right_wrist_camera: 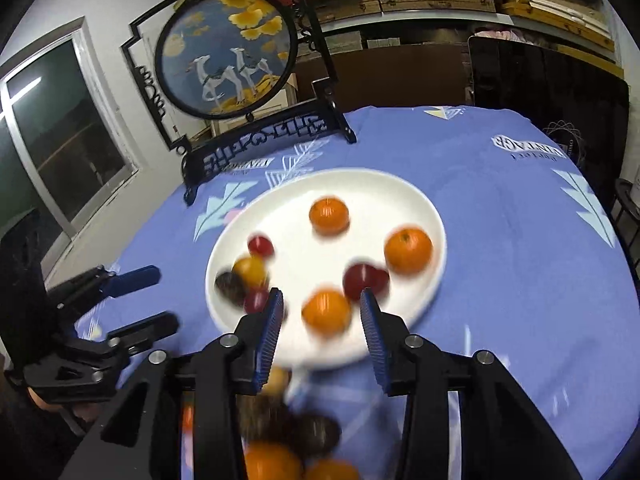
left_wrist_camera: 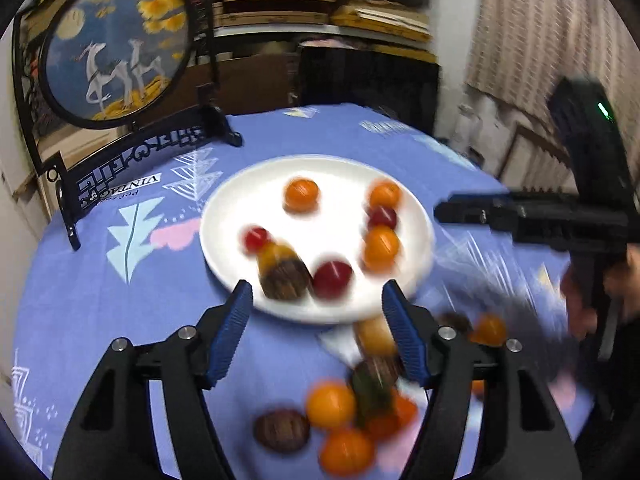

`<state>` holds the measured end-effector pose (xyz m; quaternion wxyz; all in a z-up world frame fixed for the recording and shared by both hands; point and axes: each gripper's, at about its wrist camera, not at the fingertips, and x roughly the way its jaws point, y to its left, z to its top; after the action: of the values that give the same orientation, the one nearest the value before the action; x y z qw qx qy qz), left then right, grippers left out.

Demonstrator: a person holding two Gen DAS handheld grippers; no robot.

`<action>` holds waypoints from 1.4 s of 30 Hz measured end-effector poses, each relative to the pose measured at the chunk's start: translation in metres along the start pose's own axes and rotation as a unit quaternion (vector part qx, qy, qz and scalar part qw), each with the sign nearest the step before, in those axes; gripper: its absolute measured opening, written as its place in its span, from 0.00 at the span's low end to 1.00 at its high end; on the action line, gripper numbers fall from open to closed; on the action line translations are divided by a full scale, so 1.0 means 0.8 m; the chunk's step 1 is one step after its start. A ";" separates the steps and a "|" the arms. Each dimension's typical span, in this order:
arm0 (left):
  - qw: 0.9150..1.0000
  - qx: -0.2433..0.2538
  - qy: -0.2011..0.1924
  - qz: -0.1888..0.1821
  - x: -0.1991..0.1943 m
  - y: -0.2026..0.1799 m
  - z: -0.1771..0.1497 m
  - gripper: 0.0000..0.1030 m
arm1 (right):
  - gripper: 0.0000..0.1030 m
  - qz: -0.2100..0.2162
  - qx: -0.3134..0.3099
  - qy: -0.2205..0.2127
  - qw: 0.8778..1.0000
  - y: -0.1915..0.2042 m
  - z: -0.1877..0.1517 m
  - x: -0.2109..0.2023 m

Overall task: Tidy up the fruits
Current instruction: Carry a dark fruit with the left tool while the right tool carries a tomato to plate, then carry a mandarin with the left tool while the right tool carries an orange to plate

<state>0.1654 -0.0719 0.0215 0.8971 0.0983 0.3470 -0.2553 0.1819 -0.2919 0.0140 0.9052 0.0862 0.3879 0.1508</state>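
Note:
A white plate (left_wrist_camera: 240,216) (right_wrist_camera: 380,188) lies mid-table with several fruits: oranges (left_wrist_camera: 302,194) (right_wrist_camera: 408,250), red fruits (left_wrist_camera: 333,279) (right_wrist_camera: 365,280) and a dark brown one (left_wrist_camera: 286,280). Loose oranges (left_wrist_camera: 331,405) (right_wrist_camera: 272,462) and brown fruits (left_wrist_camera: 282,430) (right_wrist_camera: 316,434) lie on the cloth in front of the plate. My left gripper (left_wrist_camera: 318,294) is open and empty over the plate's near rim. My right gripper (right_wrist_camera: 322,304) is open, its fingers either side of an orange (right_wrist_camera: 327,312) on the plate, not touching. Both views are motion-blurred.
A blue patterned tablecloth (left_wrist_camera: 100,300) (right_wrist_camera: 520,240) covers the round table. A round framed deer picture on a black stand (left_wrist_camera: 116,48) (right_wrist_camera: 228,52) stands at the far left. Shelves and dark boxes (right_wrist_camera: 548,84) are behind the table.

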 end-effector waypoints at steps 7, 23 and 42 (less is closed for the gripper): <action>0.998 0.051 0.030 -0.003 -0.044 -0.045 -0.096 0.67 | 0.40 -0.009 0.010 0.012 1.000 -0.012 -0.081 -0.049; 0.997 0.018 0.075 0.004 0.005 -0.035 -0.111 0.38 | 0.40 0.019 -0.021 0.054 0.998 0.015 -0.143 -0.060; 0.999 -0.013 0.020 -0.023 -0.054 -0.033 -0.108 0.37 | 0.38 0.042 -0.058 0.073 0.995 0.048 -0.156 -0.044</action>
<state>0.0746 -0.0469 -0.0132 0.8848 0.0840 0.3705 -0.2698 0.0601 -0.2632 -0.0367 0.8707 0.0380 0.4399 0.2169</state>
